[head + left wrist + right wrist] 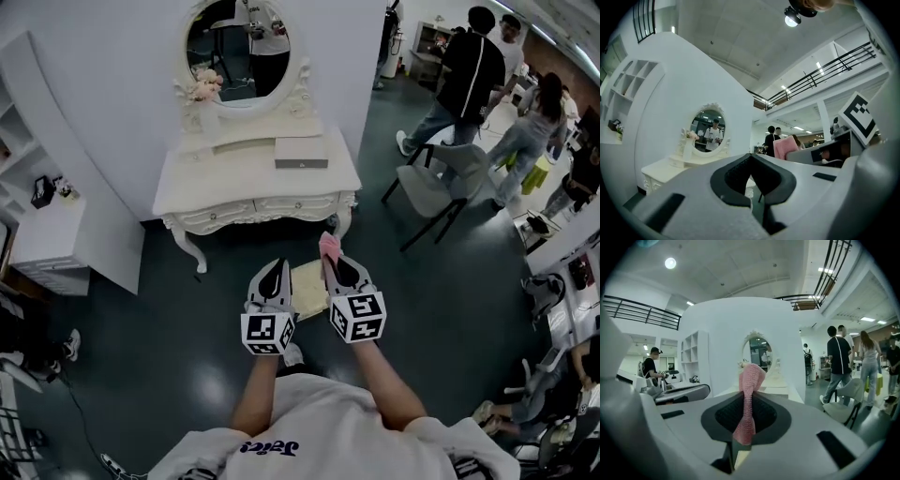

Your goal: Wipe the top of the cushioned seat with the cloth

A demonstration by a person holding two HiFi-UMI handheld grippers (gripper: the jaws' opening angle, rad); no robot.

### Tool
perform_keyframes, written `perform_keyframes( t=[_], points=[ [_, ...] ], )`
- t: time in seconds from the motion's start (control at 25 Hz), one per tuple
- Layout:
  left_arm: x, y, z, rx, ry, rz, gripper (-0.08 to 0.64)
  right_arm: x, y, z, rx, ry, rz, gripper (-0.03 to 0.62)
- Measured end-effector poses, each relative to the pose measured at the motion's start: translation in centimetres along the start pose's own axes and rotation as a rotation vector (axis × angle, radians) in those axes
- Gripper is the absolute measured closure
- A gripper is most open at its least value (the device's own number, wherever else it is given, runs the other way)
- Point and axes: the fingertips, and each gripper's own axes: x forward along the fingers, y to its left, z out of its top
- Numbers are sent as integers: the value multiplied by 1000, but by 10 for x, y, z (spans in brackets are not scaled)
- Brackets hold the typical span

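The cream cushioned seat (308, 284) shows between my two grippers in the head view, mostly hidden under them. My right gripper (330, 259) is shut on a pink cloth (329, 246), which sticks up past the fingertips. In the right gripper view the pink cloth (748, 394) stands upright, pinched between the jaws of the right gripper (748, 401). My left gripper (278, 266) hovers beside it to the left, over the seat. In the left gripper view the left gripper (751, 162) has its jaws together with nothing in them, and the pink cloth (785, 147) shows to the right.
A white dressing table (187, 184) with an oval mirror (238, 47) and a grey box (301, 153) stands just beyond the seat. A grey chair (442, 180) is at the right, with several people walking behind it. White shelving (49, 236) is on the left.
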Motion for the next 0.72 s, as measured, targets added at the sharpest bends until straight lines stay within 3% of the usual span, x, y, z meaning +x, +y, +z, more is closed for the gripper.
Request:
perform_keyframes(
  t=[0.12,0.28,0.72],
  points=[
    [30,42,-3,-9,10,-6,551,57,11,8,-16,23,32,568],
    [54,85,-22,-48,45,29,551,116,18,-10,-25,111,71,568],
    [89,149,-130,-146,224,184,551,219,-5,-101,27,370,233,568]
  ],
)
